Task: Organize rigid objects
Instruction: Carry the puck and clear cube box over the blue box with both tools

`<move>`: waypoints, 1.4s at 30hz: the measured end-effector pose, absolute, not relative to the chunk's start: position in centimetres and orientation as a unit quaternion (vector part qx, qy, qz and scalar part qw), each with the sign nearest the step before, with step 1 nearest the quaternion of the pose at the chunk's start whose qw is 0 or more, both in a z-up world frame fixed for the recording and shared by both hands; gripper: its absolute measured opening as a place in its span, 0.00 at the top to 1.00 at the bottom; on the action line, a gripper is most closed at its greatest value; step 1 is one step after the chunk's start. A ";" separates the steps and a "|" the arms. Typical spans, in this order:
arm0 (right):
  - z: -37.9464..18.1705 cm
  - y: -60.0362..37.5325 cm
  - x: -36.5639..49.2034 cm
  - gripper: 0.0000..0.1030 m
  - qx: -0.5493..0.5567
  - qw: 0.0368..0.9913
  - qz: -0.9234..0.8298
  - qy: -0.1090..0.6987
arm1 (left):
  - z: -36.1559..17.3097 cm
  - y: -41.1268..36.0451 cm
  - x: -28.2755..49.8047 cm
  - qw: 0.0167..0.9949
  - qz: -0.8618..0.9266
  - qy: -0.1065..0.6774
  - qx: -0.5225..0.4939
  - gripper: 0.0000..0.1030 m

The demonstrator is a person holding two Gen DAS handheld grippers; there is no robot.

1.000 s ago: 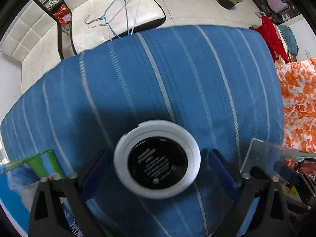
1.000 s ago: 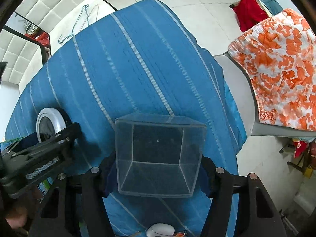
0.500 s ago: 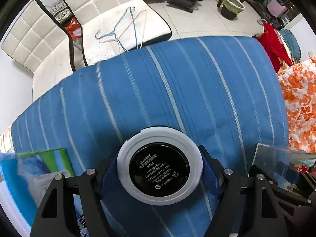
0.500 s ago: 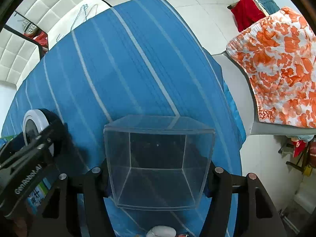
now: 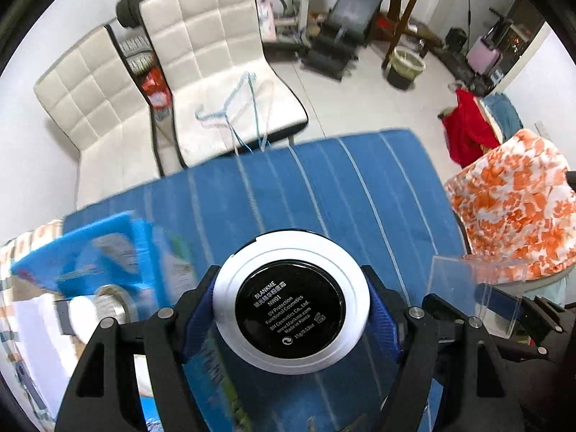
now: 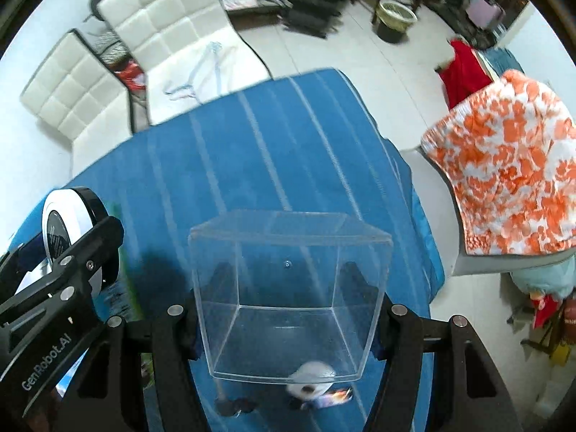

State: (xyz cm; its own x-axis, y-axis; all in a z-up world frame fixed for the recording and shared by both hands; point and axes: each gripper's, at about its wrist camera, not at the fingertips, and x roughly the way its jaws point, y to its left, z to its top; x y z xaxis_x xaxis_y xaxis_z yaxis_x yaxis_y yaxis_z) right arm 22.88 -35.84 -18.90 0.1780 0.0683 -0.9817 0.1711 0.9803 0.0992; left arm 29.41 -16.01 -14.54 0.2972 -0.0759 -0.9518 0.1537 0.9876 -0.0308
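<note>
Two grippers are held above a blue striped cloth (image 5: 360,194) that covers the surface. The left gripper (image 5: 291,306) holds a round compact (image 5: 291,298), white with a black label, and the jaws press on its two sides; these jaws have just been closing around it. The right gripper (image 6: 288,309) holds a clear box (image 6: 288,288), its jaws pressed on the left and right walls, and the open side faces the camera. In the right view the compact (image 6: 72,230) is at the left, beside the box. Under the left gripper lie a blue packet (image 5: 90,252) and a white jar (image 5: 93,313), blurred. Beyond the cloth stand white chairs (image 5: 201,50) with hangers (image 5: 234,108) on one seat.
</note>
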 end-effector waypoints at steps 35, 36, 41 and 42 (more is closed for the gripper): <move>-21.1 -2.4 19.1 0.36 0.084 0.711 0.195 0.670 | -17.6 17.1 18.4 0.726 0.040 0.661 -0.184 0.29; -22.0 -2.0 19.3 0.36 0.082 0.705 0.197 0.676 | -18.2 17.2 18.5 0.721 0.038 0.665 -0.188 0.29; -26.3 -0.4 20.0 0.36 0.074 0.677 0.203 0.703 | -21.8 17.0 19.9 0.690 0.026 0.700 -0.184 0.29; -26.8 -0.2 20.0 0.35 0.074 0.674 0.203 0.707 | -22.4 16.9 20.3 0.683 0.024 0.707 -0.181 0.29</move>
State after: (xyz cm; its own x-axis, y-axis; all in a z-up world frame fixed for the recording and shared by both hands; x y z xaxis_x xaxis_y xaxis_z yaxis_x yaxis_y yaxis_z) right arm 19.99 -0.22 -26.78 -0.0810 0.3776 -0.9224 -0.1682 0.9070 0.3861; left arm 20.29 16.89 -22.44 -0.0004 -0.2238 -0.9746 -0.2887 0.9332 -0.2142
